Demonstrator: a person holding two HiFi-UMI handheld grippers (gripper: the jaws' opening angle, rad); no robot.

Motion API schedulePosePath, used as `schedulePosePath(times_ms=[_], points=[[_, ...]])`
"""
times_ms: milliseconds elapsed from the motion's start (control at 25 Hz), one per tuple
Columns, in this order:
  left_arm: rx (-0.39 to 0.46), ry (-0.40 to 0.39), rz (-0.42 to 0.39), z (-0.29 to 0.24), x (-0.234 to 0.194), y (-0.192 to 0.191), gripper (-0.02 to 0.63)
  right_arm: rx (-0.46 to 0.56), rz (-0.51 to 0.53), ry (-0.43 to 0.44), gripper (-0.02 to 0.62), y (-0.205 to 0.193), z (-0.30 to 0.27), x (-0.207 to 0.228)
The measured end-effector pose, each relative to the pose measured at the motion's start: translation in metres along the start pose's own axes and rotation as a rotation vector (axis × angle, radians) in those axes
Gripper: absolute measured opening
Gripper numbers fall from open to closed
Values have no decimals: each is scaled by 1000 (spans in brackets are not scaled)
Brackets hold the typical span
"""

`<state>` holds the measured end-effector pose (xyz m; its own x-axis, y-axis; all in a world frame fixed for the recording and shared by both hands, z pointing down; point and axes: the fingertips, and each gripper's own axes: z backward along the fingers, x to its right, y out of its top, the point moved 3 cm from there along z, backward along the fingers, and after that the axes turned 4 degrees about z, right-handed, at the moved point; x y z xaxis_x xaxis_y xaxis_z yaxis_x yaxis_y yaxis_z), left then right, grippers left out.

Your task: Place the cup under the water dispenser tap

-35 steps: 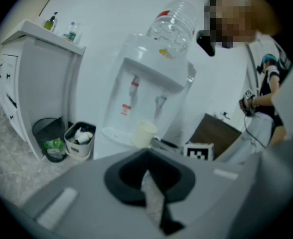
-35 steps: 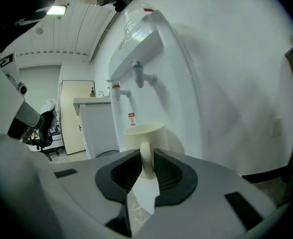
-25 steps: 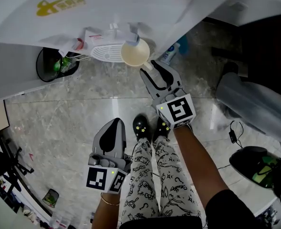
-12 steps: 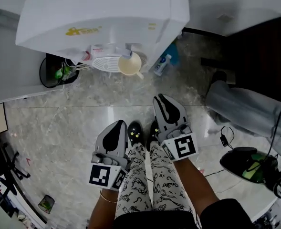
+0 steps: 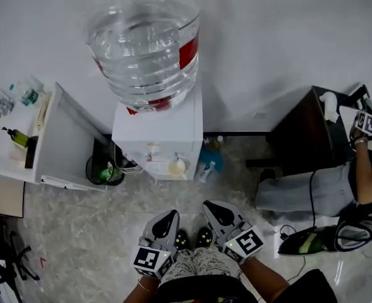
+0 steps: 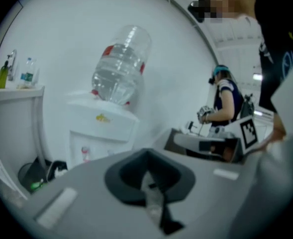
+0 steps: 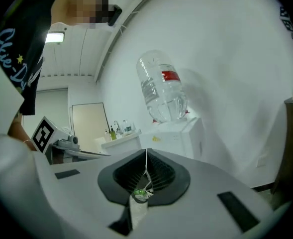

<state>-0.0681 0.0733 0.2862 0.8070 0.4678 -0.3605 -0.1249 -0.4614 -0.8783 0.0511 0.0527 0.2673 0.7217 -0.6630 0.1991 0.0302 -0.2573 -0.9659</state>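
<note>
A white-walled room with a pale marble floor (image 5: 78, 245), seen from above by a standing person. The cream cup (image 5: 177, 165) stands alone in the tap recess at the front of the white water dispenser (image 5: 163, 131), below the taps; it is too small here to tell which tap it sits under. Nothing touches it. The dispenser carries a large clear water bottle (image 5: 144, 49) with a red label. On the floor just left of the dispenser is a dark bin (image 5: 102, 171) with something green inside, and just right of it lies a blue bottle (image 5: 206, 167). Farther left a white surface (image 5: 12, 115) holds small bottles; at the far right a second person (image 5: 370, 169) sits by a dark cabinet (image 5: 302, 122). Close to the wearer's body and well apart from the cup, the left gripper (image 5: 171, 215) and right gripper (image 5: 210, 205) both have their fingers closed on nothing. A second ago the right gripper was down at the cup with its fingers wide apart; it has since drawn back, risen and closed, and the view has lifted with it. The cup has been let go in place, so the task looks finished.
</note>
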Motion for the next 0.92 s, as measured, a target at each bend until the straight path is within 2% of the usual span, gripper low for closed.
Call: schedulePosePath(times_ms=[160, 320, 520, 920], points=[[88, -31, -40, 7, 25, 63, -3, 61, 36, 3, 20, 66, 8, -4], [139, -39, -77, 17, 40, 88, -3, 118, 33, 12, 20, 97, 21, -20], [158, -53, -92, 19, 50, 97, -3, 127, 67, 19, 20, 110, 30, -26], [135, -49, -110, 15, 43, 95, -3, 109, 57, -9, 19, 100, 36, -20]])
